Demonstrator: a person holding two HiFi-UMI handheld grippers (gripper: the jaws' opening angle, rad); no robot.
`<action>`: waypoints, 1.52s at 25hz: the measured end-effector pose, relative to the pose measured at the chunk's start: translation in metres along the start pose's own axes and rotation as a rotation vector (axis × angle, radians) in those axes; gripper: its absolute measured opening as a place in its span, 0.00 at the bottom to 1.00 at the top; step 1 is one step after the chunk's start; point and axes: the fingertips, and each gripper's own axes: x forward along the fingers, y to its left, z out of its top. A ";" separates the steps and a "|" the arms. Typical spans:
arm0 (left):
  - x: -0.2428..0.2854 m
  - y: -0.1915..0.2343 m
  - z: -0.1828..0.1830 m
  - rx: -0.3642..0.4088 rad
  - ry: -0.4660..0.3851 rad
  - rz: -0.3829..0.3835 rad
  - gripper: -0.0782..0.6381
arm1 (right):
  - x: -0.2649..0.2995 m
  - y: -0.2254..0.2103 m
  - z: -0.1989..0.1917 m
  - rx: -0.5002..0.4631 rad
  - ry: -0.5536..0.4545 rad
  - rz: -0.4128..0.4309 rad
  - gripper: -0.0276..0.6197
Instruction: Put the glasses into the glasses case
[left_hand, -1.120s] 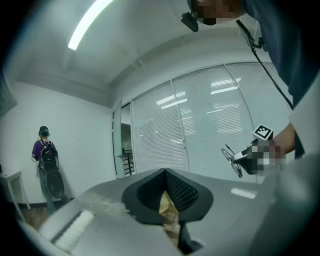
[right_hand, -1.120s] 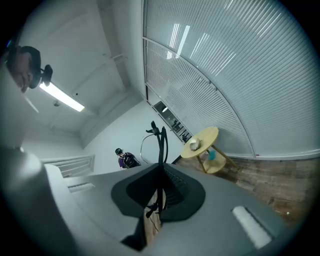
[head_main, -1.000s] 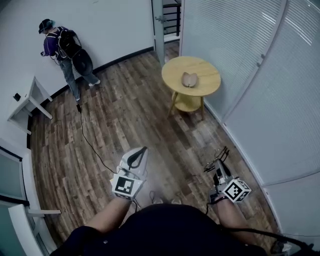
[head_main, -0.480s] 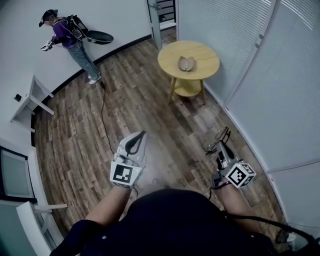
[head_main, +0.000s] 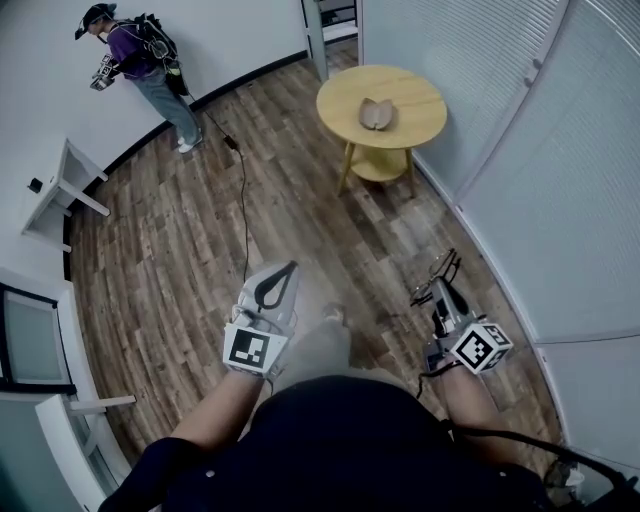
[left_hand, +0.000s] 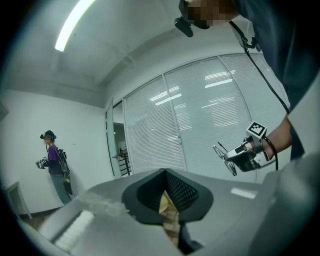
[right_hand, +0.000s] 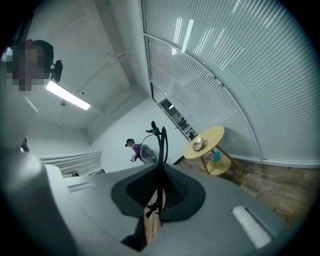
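Observation:
Black-framed glasses (head_main: 437, 283) stick out of my right gripper (head_main: 441, 296), which is shut on them and held level over the wooden floor. In the right gripper view the glasses (right_hand: 160, 142) rise out of the closed jaws of the right gripper (right_hand: 159, 186). A brown glasses case (head_main: 376, 113) lies open on the round wooden table (head_main: 412, 88) far ahead, and the case (right_hand: 198, 145) also shows small on the table (right_hand: 210, 136). My left gripper (head_main: 288, 272) hangs to the left, shut and empty (left_hand: 167, 192). Its view shows the glasses (left_hand: 223, 156) at the right.
A person (head_main: 140, 55) with a backpack stands by the far left wall, and a cable (head_main: 243, 210) trails across the floor from there. A white desk (head_main: 68, 192) stands at the left. Blinded glass walls (head_main: 560, 160) run along the right. The table's lower shelf (right_hand: 216, 159) holds a teal thing.
Both grippers have moved forward over the floor with the walker, the glasses still gripped. A leg now shows between them. The person by the wall has shifted and the cable has swung.

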 end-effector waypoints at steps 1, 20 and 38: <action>0.008 0.007 -0.002 0.009 -0.001 0.003 0.12 | 0.006 -0.004 0.001 0.003 0.003 -0.007 0.08; 0.172 0.176 0.005 0.011 -0.096 -0.020 0.12 | 0.158 -0.053 0.055 0.072 -0.045 -0.130 0.08; 0.304 0.241 -0.013 -0.071 -0.094 -0.069 0.12 | 0.276 -0.101 0.104 0.126 -0.008 -0.125 0.08</action>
